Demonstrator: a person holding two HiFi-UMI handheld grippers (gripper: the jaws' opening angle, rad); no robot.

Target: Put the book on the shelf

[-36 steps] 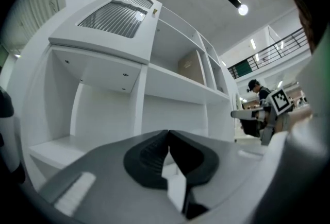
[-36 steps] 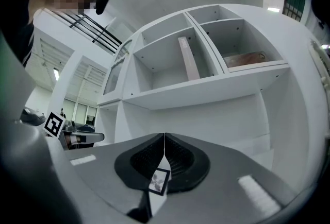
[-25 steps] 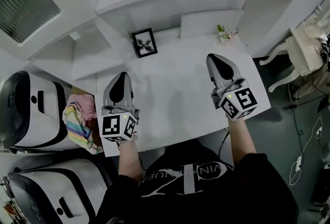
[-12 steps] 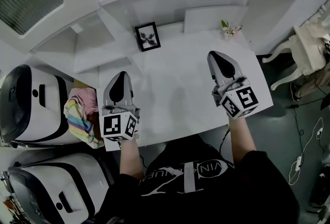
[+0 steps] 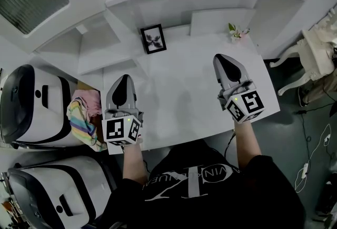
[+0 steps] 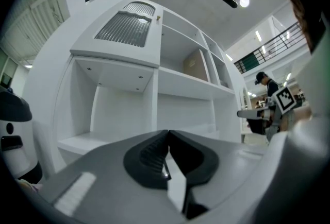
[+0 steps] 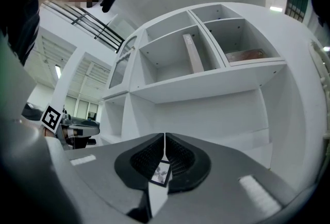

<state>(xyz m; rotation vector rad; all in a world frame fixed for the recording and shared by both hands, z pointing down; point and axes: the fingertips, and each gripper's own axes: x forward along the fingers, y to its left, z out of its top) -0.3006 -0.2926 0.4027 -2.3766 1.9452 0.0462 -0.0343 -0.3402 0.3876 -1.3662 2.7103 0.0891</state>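
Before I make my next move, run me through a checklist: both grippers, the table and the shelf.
1. Left gripper empty: ok, jaws together on nothing.
2. Right gripper empty: ok, jaws together on nothing.
3. Leaning book inside the shelf: ok, in an upper compartment.
4. Another book waiting on the table: not ok, none in sight.
5. Picture frame and flowers apart from both grippers: ok.
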